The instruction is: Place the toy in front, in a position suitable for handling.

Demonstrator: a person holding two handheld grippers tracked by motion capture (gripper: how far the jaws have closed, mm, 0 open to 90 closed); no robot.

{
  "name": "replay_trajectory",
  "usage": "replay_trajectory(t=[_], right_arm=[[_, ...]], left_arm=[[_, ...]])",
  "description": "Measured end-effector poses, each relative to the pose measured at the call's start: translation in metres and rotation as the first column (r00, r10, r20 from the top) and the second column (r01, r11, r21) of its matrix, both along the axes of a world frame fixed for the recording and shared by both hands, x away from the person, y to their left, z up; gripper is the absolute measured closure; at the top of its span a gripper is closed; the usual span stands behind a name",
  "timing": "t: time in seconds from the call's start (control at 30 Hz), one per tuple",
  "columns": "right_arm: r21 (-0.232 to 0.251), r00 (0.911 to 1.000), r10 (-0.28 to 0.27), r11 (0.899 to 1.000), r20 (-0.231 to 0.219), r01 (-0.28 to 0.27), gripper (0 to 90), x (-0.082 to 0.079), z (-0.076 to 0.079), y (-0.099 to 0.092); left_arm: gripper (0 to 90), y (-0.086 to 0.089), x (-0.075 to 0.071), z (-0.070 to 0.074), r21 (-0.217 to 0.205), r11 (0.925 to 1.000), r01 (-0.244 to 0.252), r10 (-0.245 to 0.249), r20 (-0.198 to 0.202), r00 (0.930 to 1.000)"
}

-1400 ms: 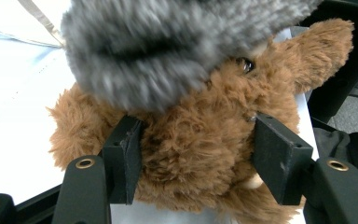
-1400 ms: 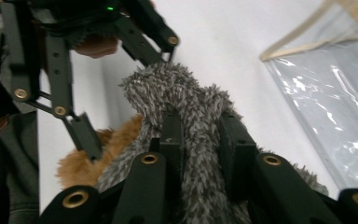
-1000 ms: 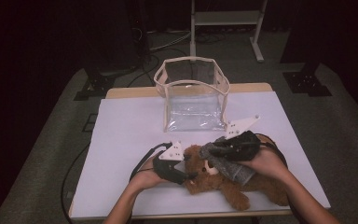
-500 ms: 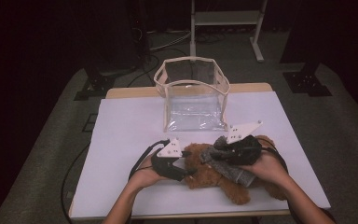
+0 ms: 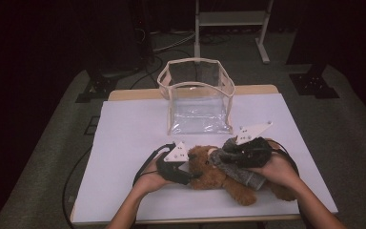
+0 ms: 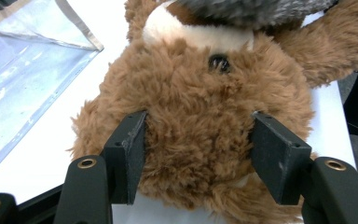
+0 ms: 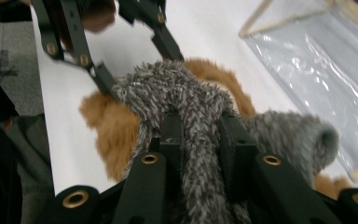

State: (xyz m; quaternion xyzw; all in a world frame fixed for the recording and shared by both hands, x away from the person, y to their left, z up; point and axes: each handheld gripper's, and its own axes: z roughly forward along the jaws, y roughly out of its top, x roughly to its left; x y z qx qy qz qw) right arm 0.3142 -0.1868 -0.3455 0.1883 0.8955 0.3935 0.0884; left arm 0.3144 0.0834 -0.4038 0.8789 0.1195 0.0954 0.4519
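**Teddy bear held at the head, grey fabric pinched over it**

A brown teddy bear [image 5: 219,174] is seen lying on the white worktop [image 5: 133,129], near its front edge, between the person's two hands. The bear's head [image 6: 200,121] is clasped by the left gripper [image 5: 187,174]: in the left gripper view the two black jaws are pressed into the fur on either side of the head, with one dark eye visible above them. A grey fuzzy fabric piece [image 7: 186,107] is pinched by the right gripper [image 5: 225,158]; in the right gripper view the jaws are closed on a fold of it, and the fabric is draped over the bear's brown fur. In the high view the grey fabric is laid across the bear's upper body, just beside the head. A clear plastic bag [image 5: 198,102] with a beige trim is stood open farther back on the worktop, apart from the bear. Cables are trailed from both grippers across the worktop.
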Motion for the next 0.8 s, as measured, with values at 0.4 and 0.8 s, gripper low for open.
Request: replay_trajectory(t=[0.4,0.8], right_arm=[[0.031,0.9997,0.020,0.999,0.014,-0.020,72.9,-0.004,0.004,0.002],[-0.035,0.9922,0.121,0.992,0.030,-0.120,72.9,0.002,0.002,0.059]], left_arm=[[40.0,-0.003,0.001,-0.001,-0.009,1.0000,0.003,-0.003,-0.006,1.0000],[38.0,-0.005,0.000,-0.001,-0.005,0.9999,0.016,-0.016,-0.004,0.9999]])
